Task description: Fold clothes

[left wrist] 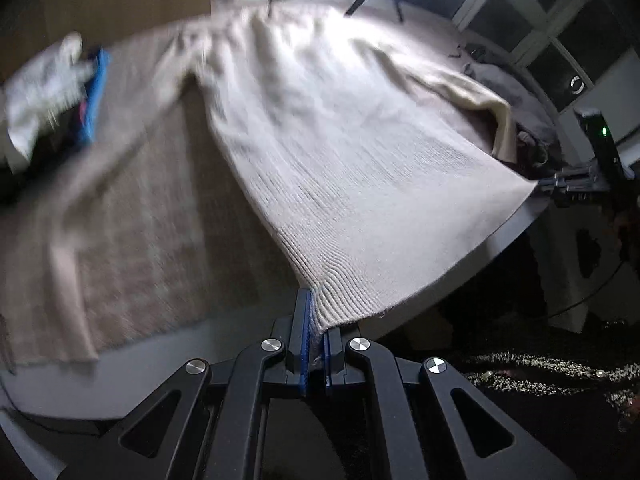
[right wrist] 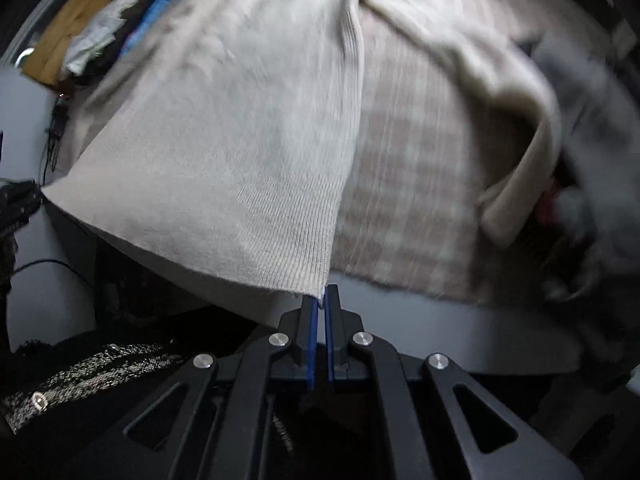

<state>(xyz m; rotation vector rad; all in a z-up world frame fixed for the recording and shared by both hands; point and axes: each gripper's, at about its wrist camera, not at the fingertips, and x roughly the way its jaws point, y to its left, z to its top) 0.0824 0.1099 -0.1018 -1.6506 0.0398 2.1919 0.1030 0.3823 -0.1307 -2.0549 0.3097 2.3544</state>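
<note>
Left wrist view shows a cream knit sweater (left wrist: pixel 344 128) stretched out above a beige blanket (left wrist: pixel 132 220) that covers the table (left wrist: pixel 160 364). The left gripper (left wrist: pixel 318 344) has its blue-padded jaws pressed together on the ribbed hem corner of the sweater, cloth bunched between the pads. At the sweater's far hem corner, the right gripper (left wrist: pixel 560 186) is seen from outside, its tip meeting the fabric there. One sleeve (left wrist: pixel 492 116) of the sweater droops toward the blanket.

From the right wrist view, the right gripper (right wrist: pixel 321 300) pinches the other hem corner of the sweater (right wrist: pixel 224 140) between nearly closed blue pads, with only a sliver of cloth showing in the narrow gap. The hem hangs taut between the two corners, lifted off the blanket (right wrist: pixel 416 184).

Beyond the sweater, at the table's far corner, lies a blurred heap of clothes (right wrist: pixel 108 28): something white on top, something blue beside it, something dark under them. Grey cloth (right wrist: pixel 588 112) is piled next to the drooping sleeve.
</note>
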